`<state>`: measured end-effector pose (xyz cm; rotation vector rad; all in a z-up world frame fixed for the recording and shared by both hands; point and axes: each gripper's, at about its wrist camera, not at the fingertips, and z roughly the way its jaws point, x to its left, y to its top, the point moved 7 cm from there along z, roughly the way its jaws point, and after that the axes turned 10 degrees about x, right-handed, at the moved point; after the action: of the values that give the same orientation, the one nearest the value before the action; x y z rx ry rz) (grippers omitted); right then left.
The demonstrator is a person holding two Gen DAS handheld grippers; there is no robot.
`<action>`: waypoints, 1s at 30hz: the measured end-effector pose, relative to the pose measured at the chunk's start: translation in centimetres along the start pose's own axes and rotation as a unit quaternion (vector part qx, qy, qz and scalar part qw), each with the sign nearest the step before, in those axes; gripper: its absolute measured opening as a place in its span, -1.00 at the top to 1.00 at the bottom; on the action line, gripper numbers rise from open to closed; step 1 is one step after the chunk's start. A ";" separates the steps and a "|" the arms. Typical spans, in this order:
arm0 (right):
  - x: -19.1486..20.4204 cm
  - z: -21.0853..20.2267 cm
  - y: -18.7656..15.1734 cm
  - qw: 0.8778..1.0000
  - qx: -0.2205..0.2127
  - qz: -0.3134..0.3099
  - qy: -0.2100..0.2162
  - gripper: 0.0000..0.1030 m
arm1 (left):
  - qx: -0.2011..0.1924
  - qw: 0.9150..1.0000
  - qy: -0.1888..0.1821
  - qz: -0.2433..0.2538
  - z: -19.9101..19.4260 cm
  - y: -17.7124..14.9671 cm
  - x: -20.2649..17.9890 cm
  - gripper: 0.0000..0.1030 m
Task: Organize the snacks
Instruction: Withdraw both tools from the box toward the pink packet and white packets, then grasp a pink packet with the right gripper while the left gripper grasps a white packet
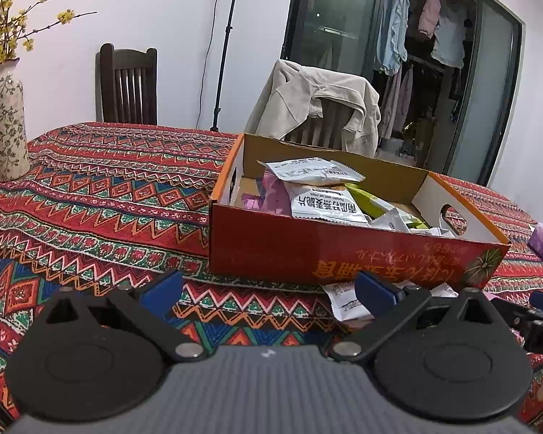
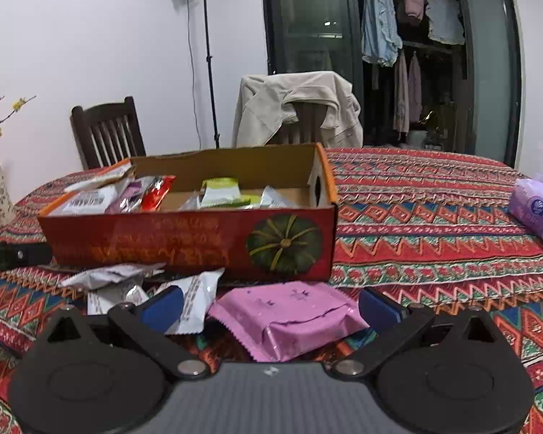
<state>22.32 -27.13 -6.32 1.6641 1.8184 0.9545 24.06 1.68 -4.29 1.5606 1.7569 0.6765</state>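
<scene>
Pink wrapper (image 2: 289, 320) lies low in the frame's centre between my right gripper's (image 2: 269, 305) spread, empty fingers, its near edge cut off by the tool. My left gripper (image 1: 268, 289), also released, hides most of a white packet (image 1: 347, 302) before the half-filled red box (image 1: 307, 249).

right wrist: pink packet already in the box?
No. The pink packet lies on the tablecloth in front of the box, between the right gripper and its open jaws.

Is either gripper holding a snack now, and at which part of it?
Nothing is held. The left gripper is open over the tablecloth, and the right gripper is open around the pink packet without closing on it.
</scene>
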 end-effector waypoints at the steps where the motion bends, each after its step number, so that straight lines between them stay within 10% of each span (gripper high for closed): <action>1: -0.1 0.0 0.1 1.000 0.001 0.000 -0.001 -1.00 | 0.001 1.000 -0.001 -0.001 0.0 0.0 0.0 -1.00; 19: -0.1 5.8 1.0 0.990 0.124 -0.073 0.002 -1.00 | 0.005 1.000 -0.007 -0.003 0.0 -0.1 0.1 -1.00; 30: -0.2 5.8 0.6 0.993 0.101 -0.065 0.016 -1.00 | 0.010 1.000 -0.007 -0.001 0.2 -0.2 -0.1 -1.00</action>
<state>27.11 -26.39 -9.58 1.6304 2.0745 0.7676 24.08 1.60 -4.50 1.5720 1.7598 0.6476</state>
